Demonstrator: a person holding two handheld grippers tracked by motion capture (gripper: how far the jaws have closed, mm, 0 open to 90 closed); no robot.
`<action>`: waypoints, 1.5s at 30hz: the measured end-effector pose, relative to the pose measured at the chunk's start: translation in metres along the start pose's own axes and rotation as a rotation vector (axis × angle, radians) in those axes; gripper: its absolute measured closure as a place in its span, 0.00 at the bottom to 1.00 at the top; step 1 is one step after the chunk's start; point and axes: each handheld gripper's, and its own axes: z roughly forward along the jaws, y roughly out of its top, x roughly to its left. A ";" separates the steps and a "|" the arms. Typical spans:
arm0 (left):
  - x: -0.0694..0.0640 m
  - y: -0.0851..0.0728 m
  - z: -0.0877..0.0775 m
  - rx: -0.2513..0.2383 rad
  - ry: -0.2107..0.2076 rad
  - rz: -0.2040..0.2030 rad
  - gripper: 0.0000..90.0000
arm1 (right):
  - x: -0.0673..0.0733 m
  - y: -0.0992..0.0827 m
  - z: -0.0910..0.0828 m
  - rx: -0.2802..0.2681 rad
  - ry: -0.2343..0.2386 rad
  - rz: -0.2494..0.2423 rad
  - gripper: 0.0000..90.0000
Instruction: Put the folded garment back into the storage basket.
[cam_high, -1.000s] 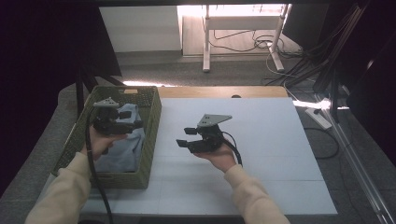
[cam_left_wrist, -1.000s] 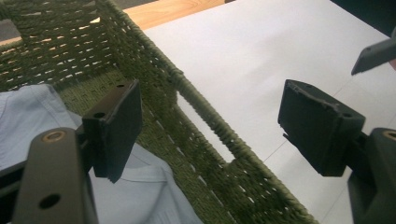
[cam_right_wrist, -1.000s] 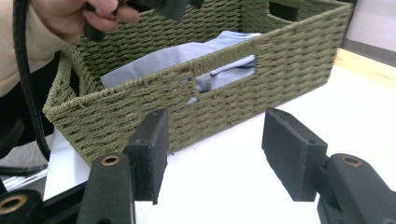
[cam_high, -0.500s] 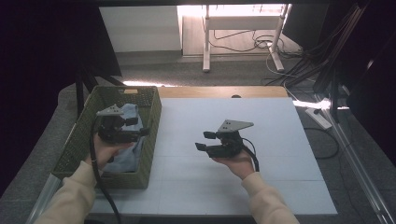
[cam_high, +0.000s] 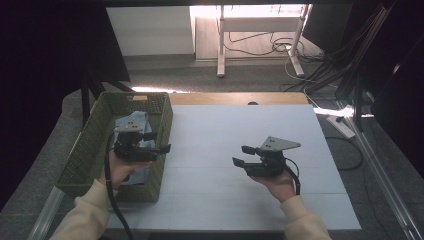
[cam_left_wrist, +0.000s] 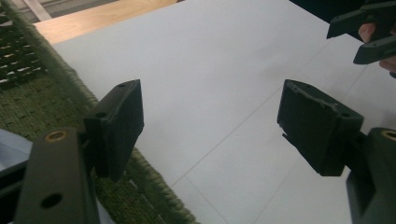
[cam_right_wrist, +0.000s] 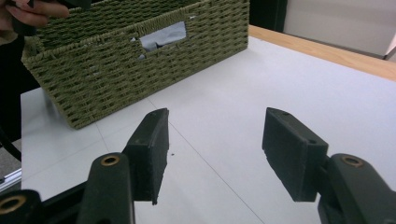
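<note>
**Both hands drift to the right, jaws empty**

Since the earlier frames, both hands have shifted toward the right side of the table: the left gripper (cam_high: 159, 148) came from the middle of the basket to its right wall, and the right gripper (cam_high: 242, 156) went from near the basket out to the middle of the white surface.

The woven basket (cam_high: 82, 155) is a long rectangular box of olive-green plaited fibre, with a coarse, ribbed texture and a cut-out handle hole in its side wall (cam_right_wrist: 135, 65). It stands on the left part of the table. Inside it lies a soft grey-blue cloth (cam_high: 134, 122), folded or crumpled; in the right gripper view a piece of it shows through the handle hole (cam_right_wrist: 163, 36).

The left gripper is held above the basket's right rim (cam_left_wrist: 56, 100), and its flat black rectangular pads (cam_left_wrist: 122, 122) stand wide apart with nothing between them. The right gripper hangs over the bare table, well apart from the basket, pointing toward it; its pads (cam_right_wrist: 153, 149) are also apart and hold nothing. They are matte, blocky, with small screw holes.

The table (cam_high: 225, 130) has a smooth white top with thin seam lines, and a strip of pale wood (cam_high: 235, 98) along its far edge.
</note>
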 end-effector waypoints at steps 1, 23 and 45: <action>0.000 0.000 0.000 0.000 0.000 0.000 0.26 | -0.001 -0.001 -0.003 -0.002 -0.004 -0.002 0.46; -0.024 -0.019 -0.005 -0.012 -0.015 0.012 0.26 | -0.025 -0.033 -0.062 0.005 -0.093 0.032 0.45; -0.026 -0.027 -0.003 -0.006 -0.035 0.013 0.26 | -0.039 -0.050 -0.089 0.029 -0.158 0.060 0.44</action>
